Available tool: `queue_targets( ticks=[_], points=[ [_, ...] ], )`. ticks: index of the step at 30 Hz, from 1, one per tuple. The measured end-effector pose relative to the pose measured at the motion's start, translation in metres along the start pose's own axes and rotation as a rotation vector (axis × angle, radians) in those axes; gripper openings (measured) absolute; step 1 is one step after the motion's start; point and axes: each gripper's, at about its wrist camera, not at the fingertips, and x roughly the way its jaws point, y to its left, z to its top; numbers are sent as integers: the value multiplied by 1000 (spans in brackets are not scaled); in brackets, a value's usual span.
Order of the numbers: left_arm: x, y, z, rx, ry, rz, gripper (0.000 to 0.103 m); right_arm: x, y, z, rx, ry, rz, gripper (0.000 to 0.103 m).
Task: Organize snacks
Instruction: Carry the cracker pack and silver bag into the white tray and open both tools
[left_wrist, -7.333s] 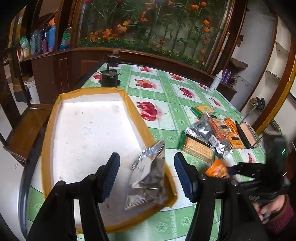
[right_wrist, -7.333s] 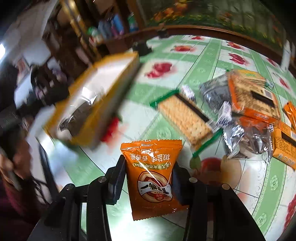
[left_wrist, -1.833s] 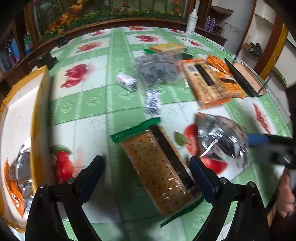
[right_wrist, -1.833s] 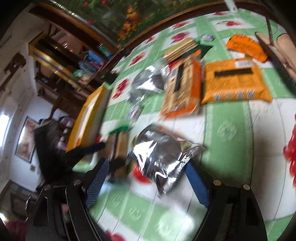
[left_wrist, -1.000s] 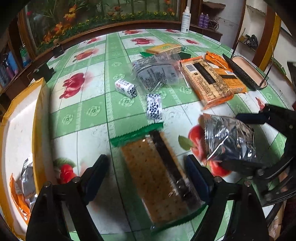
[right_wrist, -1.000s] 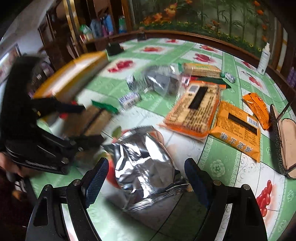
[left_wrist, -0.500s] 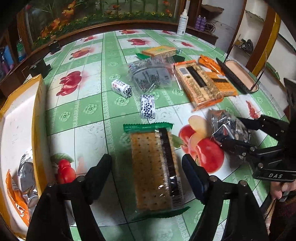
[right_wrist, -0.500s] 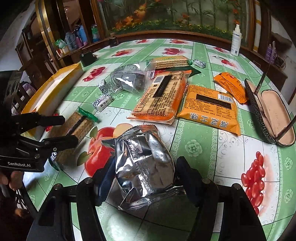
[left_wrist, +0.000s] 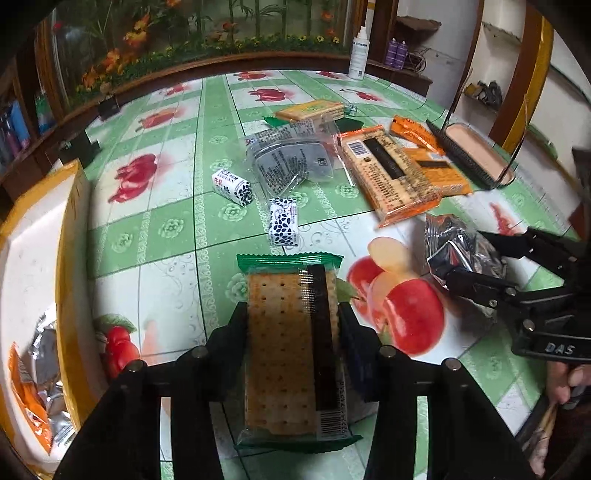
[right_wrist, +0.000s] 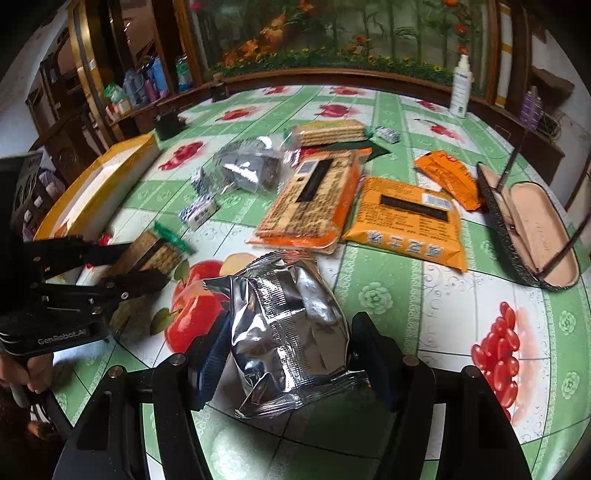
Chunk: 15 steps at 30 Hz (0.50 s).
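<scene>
My left gripper (left_wrist: 291, 328) is shut on a green-edged cracker pack (left_wrist: 288, 343) that lies lengthwise between its fingers, low over the table. My right gripper (right_wrist: 290, 354) is shut on a crumpled silver foil snack bag (right_wrist: 284, 328). In the left wrist view that bag (left_wrist: 458, 247) and the right gripper (left_wrist: 465, 258) are at the right. In the right wrist view the left gripper (right_wrist: 136, 266) holds the cracker pack (right_wrist: 155, 254) at the left. The yellow-rimmed white tray (left_wrist: 33, 258) at the far left holds an orange packet (left_wrist: 29, 402) and a silver bag (left_wrist: 46, 347).
On the green flowered tablecloth lie an orange cracker pack (right_wrist: 314, 199), an orange bag (right_wrist: 410, 221), a small orange packet (right_wrist: 448, 177), a clear grey bag (left_wrist: 291, 162), two small spotted candies (left_wrist: 232, 184), another cracker pack (right_wrist: 328, 133), an open glasses case (right_wrist: 528, 229) and a spray bottle (right_wrist: 460, 88).
Both grippers have closed: the left fingers came in onto the cracker pack, the right fingers onto the silver bag. Seconds earlier the orange packet went into the tray.
</scene>
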Motion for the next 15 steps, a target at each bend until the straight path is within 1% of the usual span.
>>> queue_targets(
  ticks=[2,6,11,15],
  points=[
    [-3,3,1,-17,0,-28,46,-3,-4,0,34,-10,22,70],
    [-12,6,4,-35,-15,-57,46,-5,-8,-1,111,-17,103,70],
    [-23,7,5,-45,-42,-61,46,-10,-3,3,145,-37,134,70],
    [-29,11,4,-55,-62,-65,46,-12,3,8,142,-47,135,70]
  ],
)
